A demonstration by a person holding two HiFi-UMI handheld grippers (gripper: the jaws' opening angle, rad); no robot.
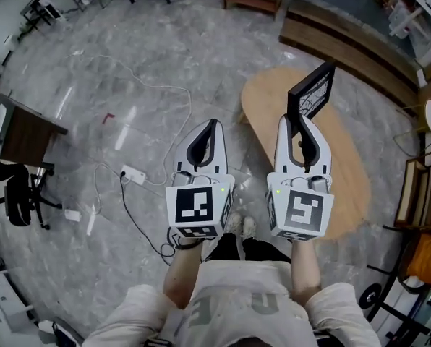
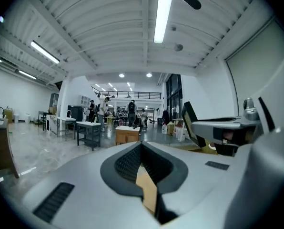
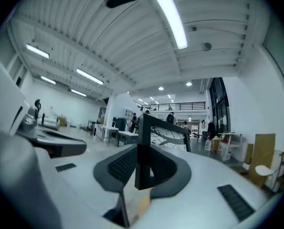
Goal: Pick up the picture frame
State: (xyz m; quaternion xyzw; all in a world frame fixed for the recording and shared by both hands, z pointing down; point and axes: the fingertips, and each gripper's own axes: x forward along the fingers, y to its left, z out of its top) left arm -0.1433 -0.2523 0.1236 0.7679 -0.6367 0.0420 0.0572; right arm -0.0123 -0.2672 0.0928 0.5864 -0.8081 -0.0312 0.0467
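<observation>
Noted grey stone floor point(image 1: 129, 71) below. Noted oval wooden table point(image 1: 346, 172) under the right side. Found black picture frame point(image 1: 313, 92) aloft, clear of the table, upright, clamped by its edge in right gripper point(image 1: 296, 121). Found left gripper point(image 1: 213, 123) just beside, jaws closed together, holding nothing.

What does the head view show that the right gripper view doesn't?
Only the head view: the wooden table below, the power strip on the floor. Only the right gripper view: the ceiling lamp and people across the hall. Both: the right tongs shut on the picture frame, with the left tongs beside.
</observation>
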